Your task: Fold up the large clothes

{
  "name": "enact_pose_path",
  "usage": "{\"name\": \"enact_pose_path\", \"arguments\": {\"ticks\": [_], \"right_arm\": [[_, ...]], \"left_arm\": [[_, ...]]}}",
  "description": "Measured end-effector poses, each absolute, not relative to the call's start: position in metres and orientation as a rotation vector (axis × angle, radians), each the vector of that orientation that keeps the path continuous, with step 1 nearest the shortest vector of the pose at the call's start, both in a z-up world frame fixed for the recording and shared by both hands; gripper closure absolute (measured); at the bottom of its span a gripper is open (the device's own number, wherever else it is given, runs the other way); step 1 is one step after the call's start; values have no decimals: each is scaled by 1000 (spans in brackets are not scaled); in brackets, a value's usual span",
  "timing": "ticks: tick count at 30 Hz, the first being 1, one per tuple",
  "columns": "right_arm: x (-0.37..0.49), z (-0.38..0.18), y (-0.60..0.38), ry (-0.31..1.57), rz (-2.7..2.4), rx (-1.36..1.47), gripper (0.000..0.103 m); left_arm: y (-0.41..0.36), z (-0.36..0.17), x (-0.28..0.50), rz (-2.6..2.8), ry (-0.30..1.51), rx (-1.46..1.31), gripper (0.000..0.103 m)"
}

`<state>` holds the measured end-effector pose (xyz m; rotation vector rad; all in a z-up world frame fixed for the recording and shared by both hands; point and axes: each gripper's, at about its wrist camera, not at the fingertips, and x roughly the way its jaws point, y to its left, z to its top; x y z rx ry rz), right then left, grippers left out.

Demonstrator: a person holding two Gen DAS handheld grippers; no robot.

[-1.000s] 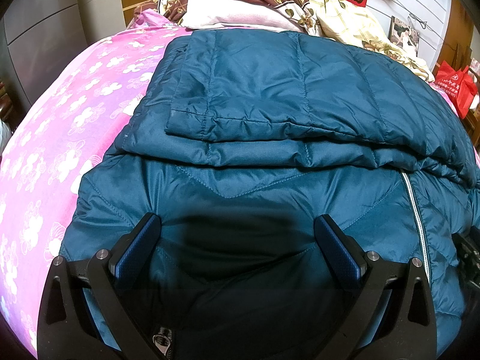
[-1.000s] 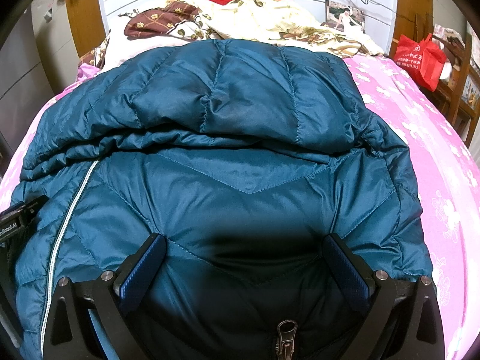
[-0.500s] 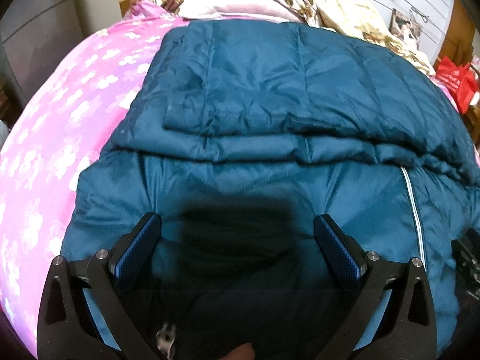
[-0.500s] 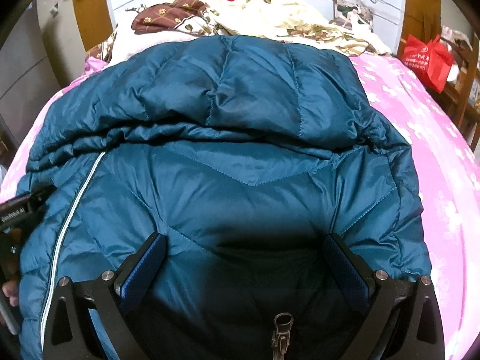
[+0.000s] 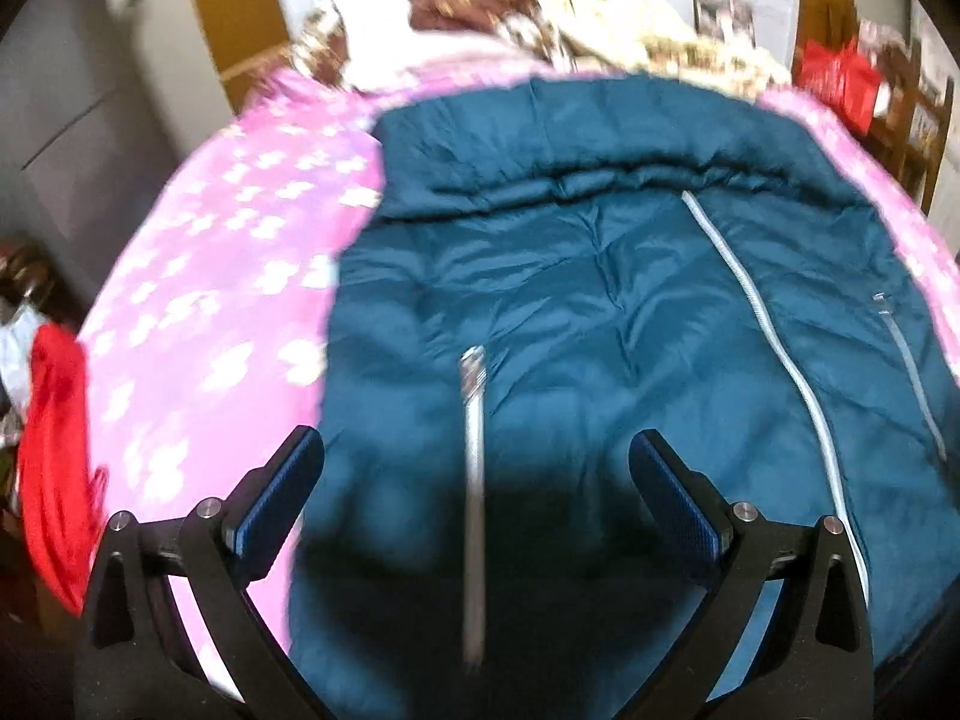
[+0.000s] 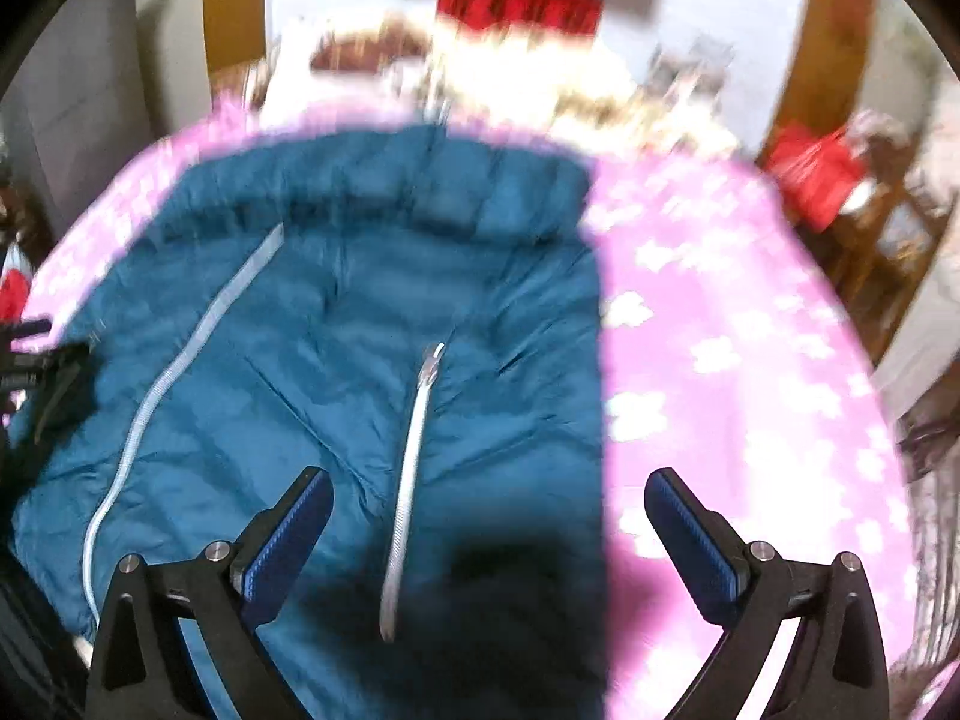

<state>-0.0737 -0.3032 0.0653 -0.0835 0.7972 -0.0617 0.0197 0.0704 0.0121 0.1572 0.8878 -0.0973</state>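
My left claw (image 5: 477,480) and right claw (image 6: 489,519) both gape empty over the teal jacket (image 5: 600,330) spread on the bed (image 6: 750,360); I should pinch the 6 o'clock hem evenly.

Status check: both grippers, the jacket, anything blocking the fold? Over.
Left gripper and right gripper jaws open, holding nothing. Blue jacket lies flat on pink bedspread, zippers up. Nothing on it. Views blurred.

Pink floral bedsheet (image 5: 228,276); red bag (image 6: 816,174) right; pillows (image 5: 540,30) beyond.
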Motion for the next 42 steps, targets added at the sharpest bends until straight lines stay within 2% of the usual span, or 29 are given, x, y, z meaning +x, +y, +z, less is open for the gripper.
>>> {"name": "enact_pose_path", "arguments": {"ticks": [2,4,7,11,15,20,28,34,42], "right_arm": [[-98,70,-303,721,-14,-72,0],[-108,57,-302,798,14,-91,0],[-125,46,-315,805,-29,-81,0],[-125,19,-360,927,5,139,0],[-124,-16,-377,993,103,321,1],[-139,-16,-366,927,255,385,1],[-148,-23,-382,830,375,570,0],[-145,-21,-373,855,397,522,1],[-134,-27,-362,828,441,515,8]], "left_arm": [[92,17,-7,-94,865,119,0],[112,18,-20,-87,871,82,0],[140,22,-33,-71,875,44,1],[165,20,-31,-105,890,11,1],[173,-11,-23,-180,969,-42,1],[170,-48,-22,-213,1063,-70,1],[172,-49,-51,-292,1015,-46,0],[178,-43,-66,-474,1017,-174,1],[170,-41,-72,-573,1026,-294,1]]}}
